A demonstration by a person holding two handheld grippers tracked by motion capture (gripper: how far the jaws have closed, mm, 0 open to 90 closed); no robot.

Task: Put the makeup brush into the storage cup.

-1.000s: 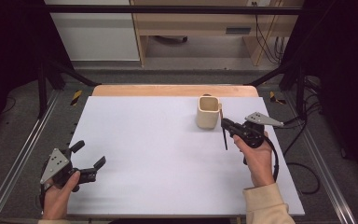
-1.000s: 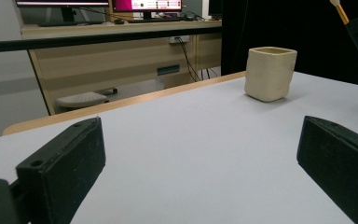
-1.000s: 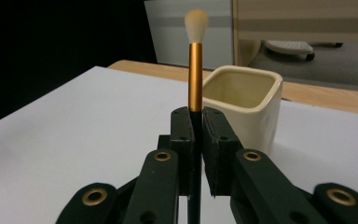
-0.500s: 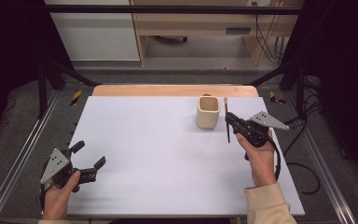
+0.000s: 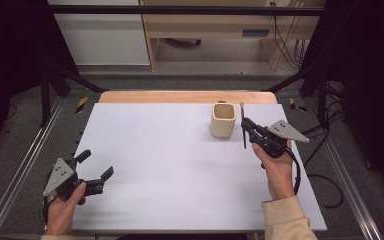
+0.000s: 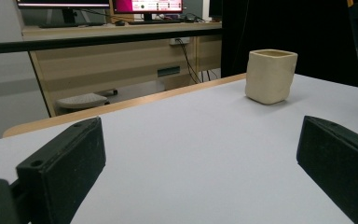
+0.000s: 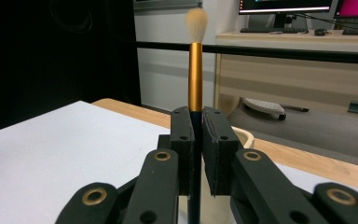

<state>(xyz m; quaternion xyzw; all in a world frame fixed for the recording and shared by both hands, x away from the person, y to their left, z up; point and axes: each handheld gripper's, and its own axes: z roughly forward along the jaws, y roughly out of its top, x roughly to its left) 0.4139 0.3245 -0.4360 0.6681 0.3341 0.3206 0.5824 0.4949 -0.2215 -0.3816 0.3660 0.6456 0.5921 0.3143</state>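
Observation:
My right gripper [image 5: 246,123] is shut on a thin dark-handled brush [image 5: 244,139] just right of a cream cup [image 5: 223,120] at the table's far right. In the right gripper view the brush [image 7: 195,74] stands upright between the pressed jaws of the right gripper [image 7: 198,119], with a gold ferrule and pale bristles on top. The cup's rim [image 7: 244,134] peeks out behind the jaws. My left gripper [image 5: 96,164] rests at the near left corner, open and holding nothing. In the left gripper view the left gripper [image 6: 200,158] has its jaws wide apart, and the cup [image 6: 270,75] stands far off.
A white table [image 5: 170,165] with a wooden far edge [image 5: 180,96]. Metal rails run along both sides. A cable [image 5: 300,170] trails from the right gripper. Desks and monitors stand beyond the table.
The right gripper has tipped the brush from a low slant to upright, its bristle end now rising beside the cup. The left gripper has not moved.

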